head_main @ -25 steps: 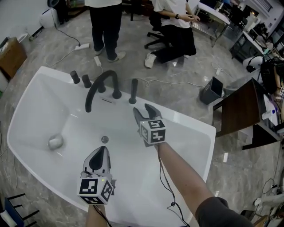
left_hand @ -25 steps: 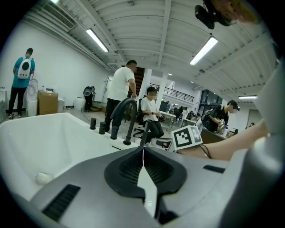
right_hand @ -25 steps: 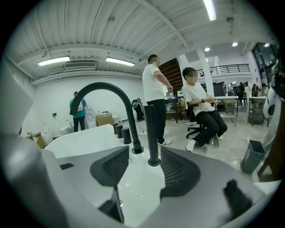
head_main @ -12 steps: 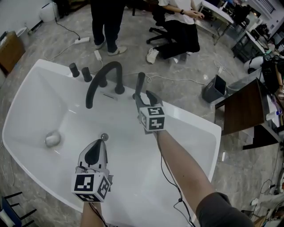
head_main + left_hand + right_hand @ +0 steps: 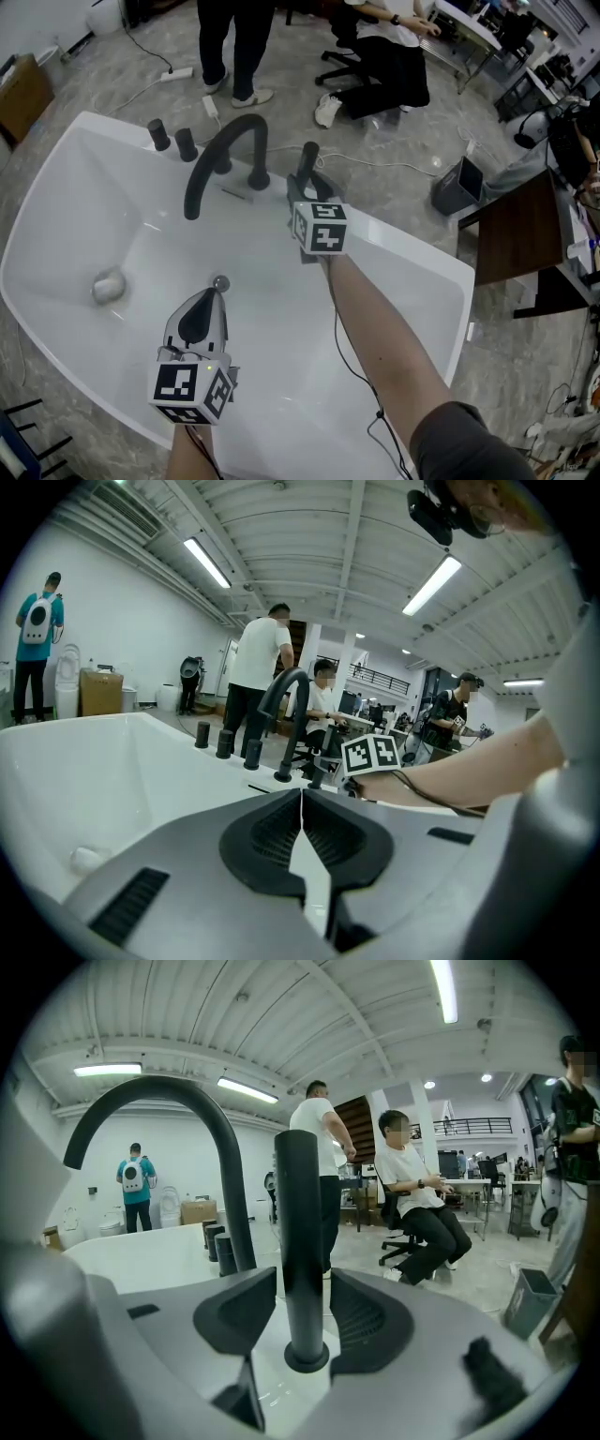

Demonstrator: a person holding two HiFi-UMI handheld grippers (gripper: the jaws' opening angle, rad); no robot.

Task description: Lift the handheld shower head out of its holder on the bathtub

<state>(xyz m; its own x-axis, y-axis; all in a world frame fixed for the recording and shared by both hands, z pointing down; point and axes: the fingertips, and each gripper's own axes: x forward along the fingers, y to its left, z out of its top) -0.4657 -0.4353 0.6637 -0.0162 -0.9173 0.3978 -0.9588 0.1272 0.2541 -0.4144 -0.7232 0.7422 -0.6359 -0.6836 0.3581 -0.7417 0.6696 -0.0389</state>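
We see in our right gripper view what our head view hides, right tongs (image 5: 306,1309) wide apart, just narrowing, upright shower head (image 5: 300,1232) between them, in its holder (image 5: 307,1358) on the bathtub (image 5: 412,244) rim, left tongs (image 5: 302,803) shut, empty, well apart from the right

Inspector: Support?
Clerk: White bathtub (image 5: 89,202), standing on grey marbled floor (image 5: 394,141).
Inspector: On its rim?
Clerk: Curved black faucet (image 5: 225,141), two black knobs (image 5: 159,134) beside it, black shower head (image 5: 308,157) upright. Drain plug (image 5: 220,282) in the basin.
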